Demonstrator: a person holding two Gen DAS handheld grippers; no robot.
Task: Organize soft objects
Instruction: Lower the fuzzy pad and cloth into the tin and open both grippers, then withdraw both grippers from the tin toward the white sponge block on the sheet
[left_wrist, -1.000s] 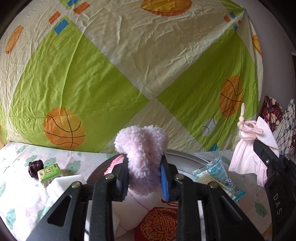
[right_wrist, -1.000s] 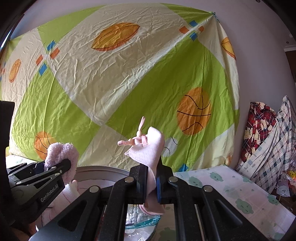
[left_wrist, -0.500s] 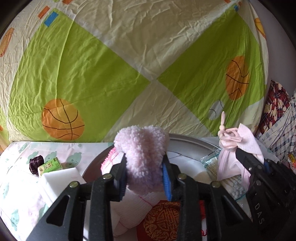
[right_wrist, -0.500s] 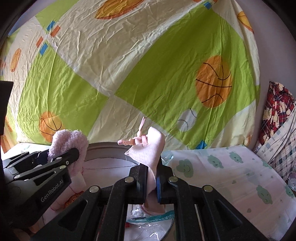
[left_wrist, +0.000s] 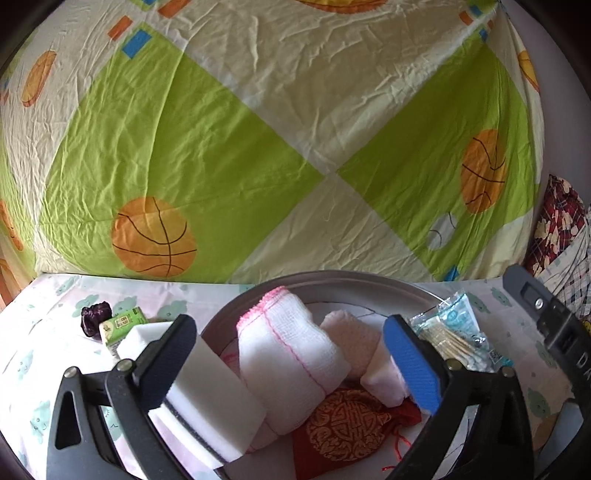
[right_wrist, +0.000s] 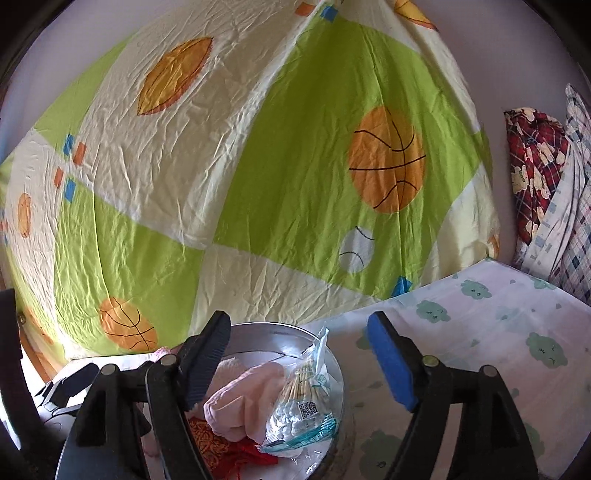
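Left gripper (left_wrist: 288, 365): jaws spread wide, nothing held between them. Its 2 fingers straddle the near part of the round grey metal basin (left_wrist: 332, 277). The left finger (left_wrist: 168, 354) lies against a white rectangular sponge block (left_wrist: 210, 398) that leans over the basin's left rim; whether they touch cannot be confirmed.

Right gripper (right_wrist: 299, 362): jaws also spread wide, nothing held. It hovers above the right side of the basin, fingers clear of the contents.

Basin contents, left wrist view:
- rolled white gauze cloth with pink stitched edging (left_wrist: 291, 354), centre
- folded white textured cloth (left_wrist: 354, 343), right of the roll
- red pouch with gold circular embroidery (left_wrist: 347, 424), near side, partly under the roll

Right wrist view: a pale pink soft fabric item (right_wrist: 251, 398) lies in the basin, and a clear plastic packet of cotton swabs (right_wrist: 303, 402) rests over the right rim beside it.

On the cloud-print sheet (left_wrist: 44, 332), left of the basin: a small green carton (left_wrist: 122, 326) and a dark purple object (left_wrist: 94, 317).
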